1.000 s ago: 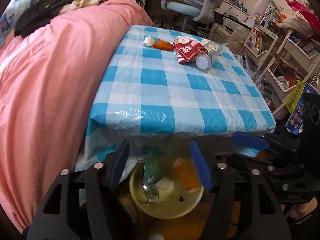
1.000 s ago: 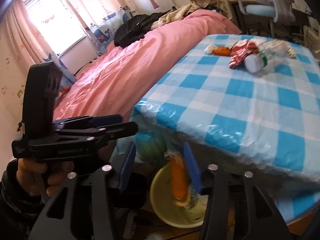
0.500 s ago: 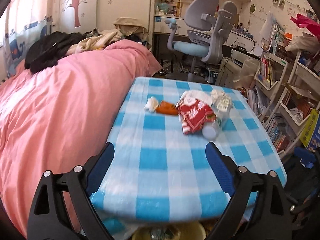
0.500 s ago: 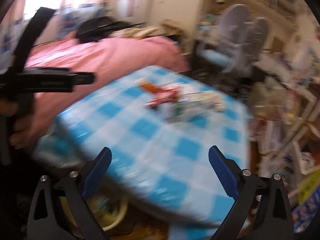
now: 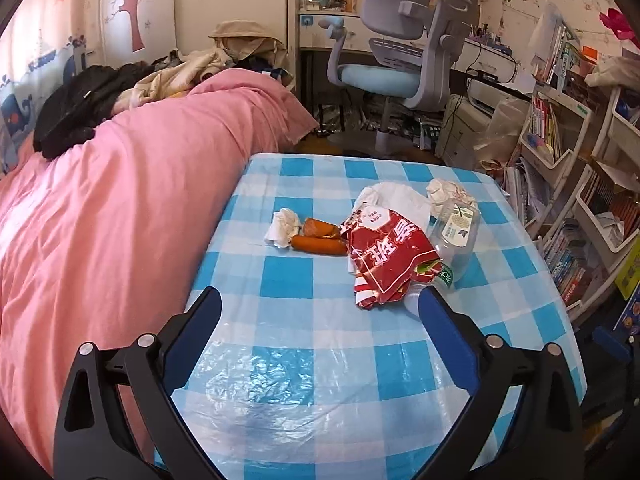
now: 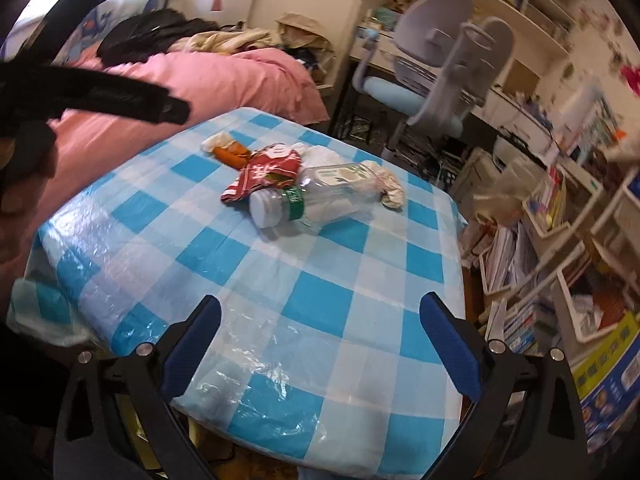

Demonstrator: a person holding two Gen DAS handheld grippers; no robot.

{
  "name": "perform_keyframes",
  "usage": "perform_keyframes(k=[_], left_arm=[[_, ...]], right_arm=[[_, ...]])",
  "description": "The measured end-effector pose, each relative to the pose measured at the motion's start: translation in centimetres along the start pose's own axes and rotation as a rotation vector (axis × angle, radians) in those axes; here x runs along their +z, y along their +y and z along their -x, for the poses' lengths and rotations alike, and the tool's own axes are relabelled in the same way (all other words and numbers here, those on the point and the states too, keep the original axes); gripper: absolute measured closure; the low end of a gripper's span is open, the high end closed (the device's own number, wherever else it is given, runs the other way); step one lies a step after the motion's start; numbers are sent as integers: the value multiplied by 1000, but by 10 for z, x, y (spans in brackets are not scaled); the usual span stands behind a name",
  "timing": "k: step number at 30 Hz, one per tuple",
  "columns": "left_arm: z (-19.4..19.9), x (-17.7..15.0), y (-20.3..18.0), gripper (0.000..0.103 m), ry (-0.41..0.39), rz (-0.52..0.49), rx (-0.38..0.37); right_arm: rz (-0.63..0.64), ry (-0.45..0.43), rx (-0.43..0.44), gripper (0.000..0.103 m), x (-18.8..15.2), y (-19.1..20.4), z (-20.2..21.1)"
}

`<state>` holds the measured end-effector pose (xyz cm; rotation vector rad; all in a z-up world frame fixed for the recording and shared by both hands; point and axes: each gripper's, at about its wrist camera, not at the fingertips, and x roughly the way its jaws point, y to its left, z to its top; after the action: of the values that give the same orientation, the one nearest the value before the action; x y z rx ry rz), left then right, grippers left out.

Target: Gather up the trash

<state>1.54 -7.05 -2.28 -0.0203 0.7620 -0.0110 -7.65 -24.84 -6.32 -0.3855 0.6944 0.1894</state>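
A: Grippers?
B: Left gripper [image 5: 320, 304], jaws widening, and right gripper [image 6: 320, 312], spread wide, tilt down over the blue-checked table [image 5: 312, 364], empty.
A: Trash?
B: One red crumpled wrapper [image 5: 390, 258], one clear plastic bottle [image 6: 316, 196], mid-table.

Near half of the worktop [image 5: 304, 280] lies bare and open to approach, the litter cluster [image 5: 384, 256] occupying its far half, flanked by the bed [image 5: 100, 220] and crowded shelves [image 5: 580, 184].
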Motion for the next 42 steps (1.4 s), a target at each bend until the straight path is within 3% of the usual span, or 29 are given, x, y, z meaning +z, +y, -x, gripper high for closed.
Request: perform_keyframes(k=[42], left_arm=[[2,-3,1,8,4,0,16]], right_arm=[[-16,-32,14,8,1,-6,8]])
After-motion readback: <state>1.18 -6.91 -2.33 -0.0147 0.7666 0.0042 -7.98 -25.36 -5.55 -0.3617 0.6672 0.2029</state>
